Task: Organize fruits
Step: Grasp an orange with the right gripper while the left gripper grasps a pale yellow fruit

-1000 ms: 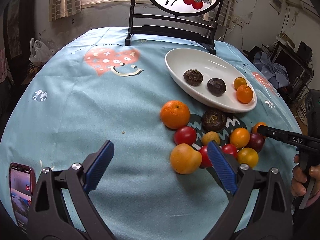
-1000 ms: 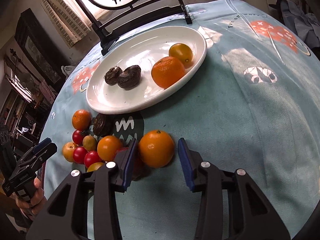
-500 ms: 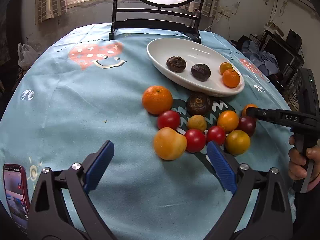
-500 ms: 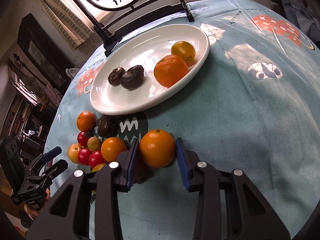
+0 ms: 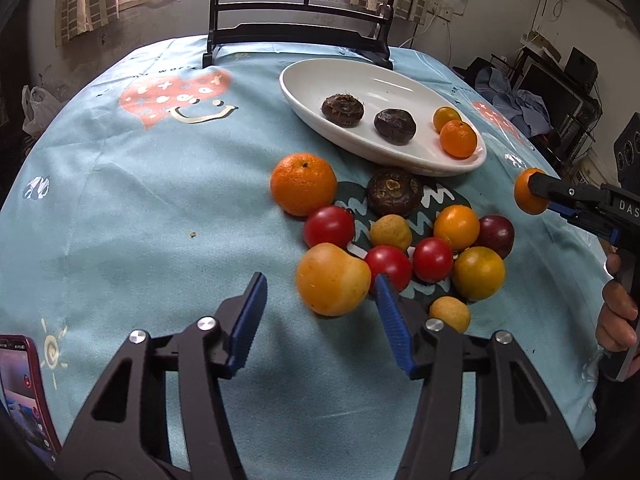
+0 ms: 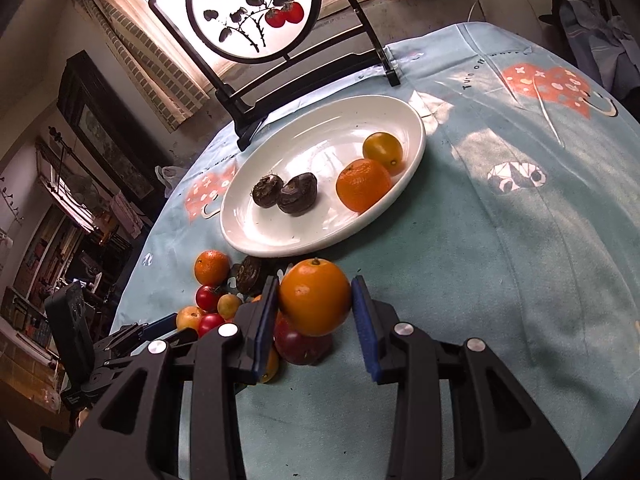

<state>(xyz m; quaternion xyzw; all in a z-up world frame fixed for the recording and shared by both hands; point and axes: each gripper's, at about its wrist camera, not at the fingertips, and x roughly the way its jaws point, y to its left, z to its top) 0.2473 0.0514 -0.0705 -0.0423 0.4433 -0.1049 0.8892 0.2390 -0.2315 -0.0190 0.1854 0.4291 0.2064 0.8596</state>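
A white oval plate (image 5: 304, 92) at the back of the blue tablecloth holds two dark brown fruits, an orange and a small yellow one. In front of it lies a heap of loose fruit: a mandarin (image 5: 303, 184), a brown fruit (image 5: 394, 192), red tomatoes (image 5: 329, 226) and yellow ones. My left gripper (image 5: 320, 280) is closing around a large yellow-orange fruit (image 5: 332, 292). Its right pad is at the fruit, and the left pad stands clear of it. My right gripper (image 6: 315, 284) is shut on an orange (image 6: 316, 300) held above the cloth, and the orange (image 5: 528, 196) also shows in the left wrist view.
A black stand with a round painted screen (image 5: 296, 28) rises behind the plate (image 6: 320, 148). A phone (image 5: 20, 392) lies at the near left table edge. A person's hand (image 5: 616, 320) grips the right tool at the right edge. Bare cloth spreads to the left.
My left jaws have narrowed from wide open around the yellow-orange fruit. The right gripper closed on the orange and raised it off the cloth.
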